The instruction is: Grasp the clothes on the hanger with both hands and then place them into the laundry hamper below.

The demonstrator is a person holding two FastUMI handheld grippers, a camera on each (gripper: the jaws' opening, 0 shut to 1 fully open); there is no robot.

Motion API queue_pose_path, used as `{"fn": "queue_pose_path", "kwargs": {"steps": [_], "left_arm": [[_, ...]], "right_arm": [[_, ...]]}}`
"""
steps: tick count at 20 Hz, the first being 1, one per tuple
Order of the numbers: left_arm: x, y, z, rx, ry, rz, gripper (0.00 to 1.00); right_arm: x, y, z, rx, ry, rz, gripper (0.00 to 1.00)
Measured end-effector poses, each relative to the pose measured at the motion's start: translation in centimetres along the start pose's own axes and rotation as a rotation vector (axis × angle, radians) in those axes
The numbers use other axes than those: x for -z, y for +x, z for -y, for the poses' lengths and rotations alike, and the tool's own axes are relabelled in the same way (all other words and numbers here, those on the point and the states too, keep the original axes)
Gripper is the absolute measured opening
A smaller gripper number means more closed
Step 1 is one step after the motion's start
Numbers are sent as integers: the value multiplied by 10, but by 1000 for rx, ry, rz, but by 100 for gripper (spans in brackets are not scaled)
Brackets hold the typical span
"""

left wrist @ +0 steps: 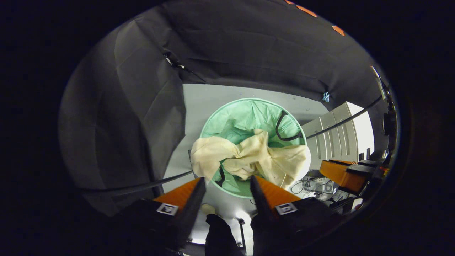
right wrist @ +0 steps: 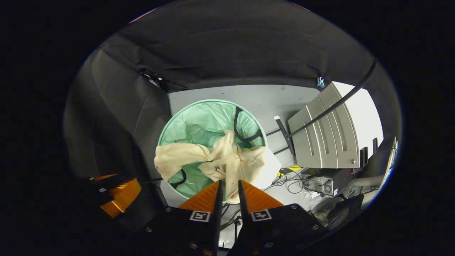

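Between the fingers of the right gripper [right wrist: 229, 186], set close together, a fold of the cream garment [right wrist: 227, 160] hangs, though contact on both sides cannot be confirmed. The left gripper [left wrist: 227, 183] has its fingers spread wide apart and empty. Ahead of and below both grippers, the garment lies draped over the near rim of the green laundry hamper [left wrist: 249, 117], partly inside it.

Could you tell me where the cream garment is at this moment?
In both gripper views the cream garment lies draped over the near rim of the green laundry hamper, partly inside and partly hanging outside, just beyond the fingers of each hand-held gripper.
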State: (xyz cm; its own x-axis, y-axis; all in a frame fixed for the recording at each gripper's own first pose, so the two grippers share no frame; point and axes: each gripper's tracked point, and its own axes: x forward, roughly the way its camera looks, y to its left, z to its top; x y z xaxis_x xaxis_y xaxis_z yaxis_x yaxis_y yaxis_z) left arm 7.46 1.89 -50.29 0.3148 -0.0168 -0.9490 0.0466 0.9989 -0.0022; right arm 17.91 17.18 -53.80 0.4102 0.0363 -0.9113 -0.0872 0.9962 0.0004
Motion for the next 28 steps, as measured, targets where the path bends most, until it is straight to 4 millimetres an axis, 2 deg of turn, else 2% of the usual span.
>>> {"fn": "queue_pose_path", "kwargs": {"steps": [1,3,5,6,7,8,12,15,17,18,20,22,24,25,28], "left_arm": [[5,-1,0,0,-4,-2,99],[15,-4,6,18,-4,-25,99],[24,-7,-1,0,11,-26,99],[26,-12,-6,-11,15,-18,99],[28,-18,-8,-10,12,-16,99],[34,-27,-5,3,7,-17,99],[34,-63,-10,21,-3,62,99],[25,-109,-13,3,-14,171,99],[16,-147,-6,14,-15,259,96],[9,-164,-6,17,-4,311,99],[-4,-196,-13,-10,31,399,99],[-16,-234,-14,-27,35,478,100],[-29,-271,-9,-31,19,559,98],[-36,-290,-6,-35,12,606,98],[-58,-348,-1,-46,17,754,98]], "right_arm": [[2,-3,1,6,-13,1,39],[2,-8,2,19,-33,4,48],[7,-18,7,36,-60,18,68],[9,-25,10,43,-77,31,66],[13,-30,14,52,-92,42,83],[13,-40,19,60,-105,53,95],[7,-90,34,76,-123,153,96],[2,-151,56,88,-106,267,96],[-6,-200,71,84,-96,376,96],[-13,-225,78,85,-89,435,96],[-23,-274,94,80,-75,538,96],[-33,-331,126,92,-73,632,96],[-41,-378,147,105,-68,721,96],[-43,-398,155,101,-62,758,96],[-50,-449,161,74,-56,855,96]]}}
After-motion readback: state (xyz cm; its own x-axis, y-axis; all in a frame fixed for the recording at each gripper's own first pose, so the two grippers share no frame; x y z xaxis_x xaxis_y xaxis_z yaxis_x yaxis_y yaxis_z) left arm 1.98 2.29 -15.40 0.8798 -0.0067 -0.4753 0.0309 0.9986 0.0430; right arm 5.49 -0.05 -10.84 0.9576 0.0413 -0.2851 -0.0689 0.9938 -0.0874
